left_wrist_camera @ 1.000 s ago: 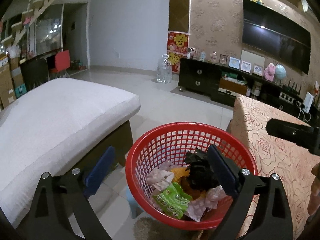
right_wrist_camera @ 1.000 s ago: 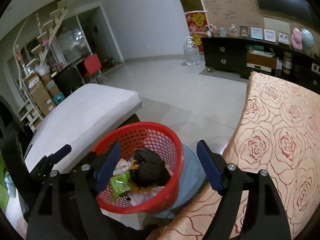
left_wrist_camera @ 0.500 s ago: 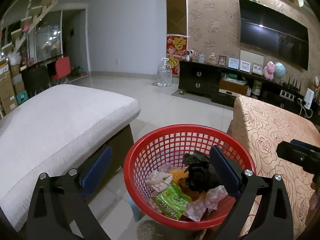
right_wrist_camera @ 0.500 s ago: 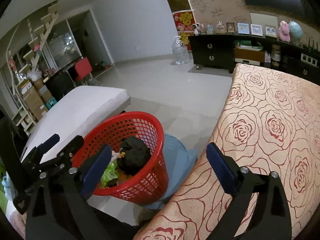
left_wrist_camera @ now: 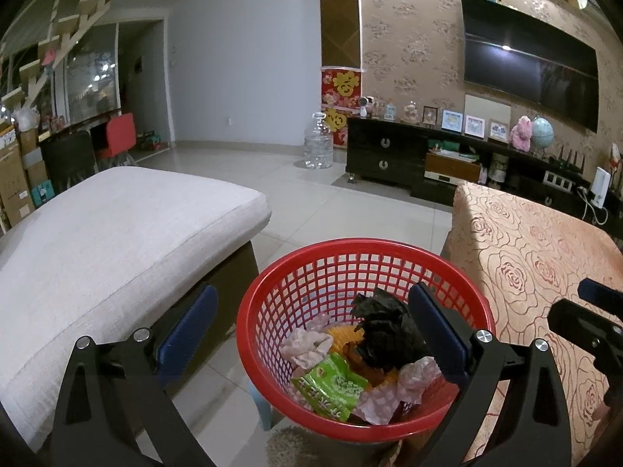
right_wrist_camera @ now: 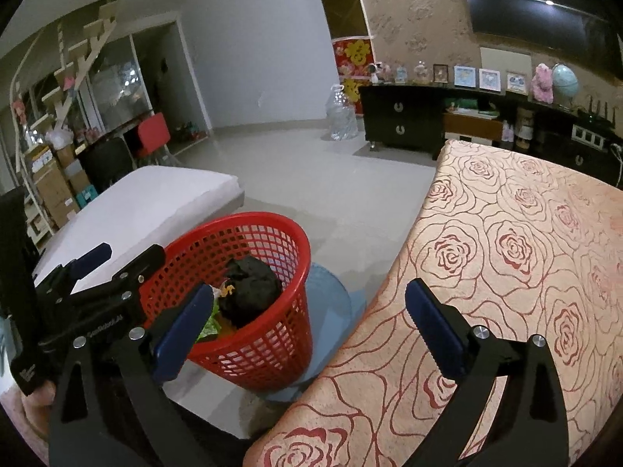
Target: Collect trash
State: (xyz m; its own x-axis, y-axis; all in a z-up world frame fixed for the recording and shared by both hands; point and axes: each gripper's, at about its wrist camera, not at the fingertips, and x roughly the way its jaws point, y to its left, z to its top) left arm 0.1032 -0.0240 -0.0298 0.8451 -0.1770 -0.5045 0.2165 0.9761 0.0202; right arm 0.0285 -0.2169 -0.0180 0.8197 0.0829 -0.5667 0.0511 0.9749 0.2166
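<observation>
Both the left claw [left_wrist_camera: 309,332] and right claw [right_wrist_camera: 307,325] gaped empty beside the red trash basket [left_wrist_camera: 311,268] holding wrappers.

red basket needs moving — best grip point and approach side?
Grip the red basket by its rim, on the near side facing the hand-held grippers, coming down from above with one finger inside and one outside the mesh wall. The rim is a thick rolled band, open at the top, and the tapered wall would likely slip in a side squeeze. Trash lies low inside, leaving the rim free.
</observation>
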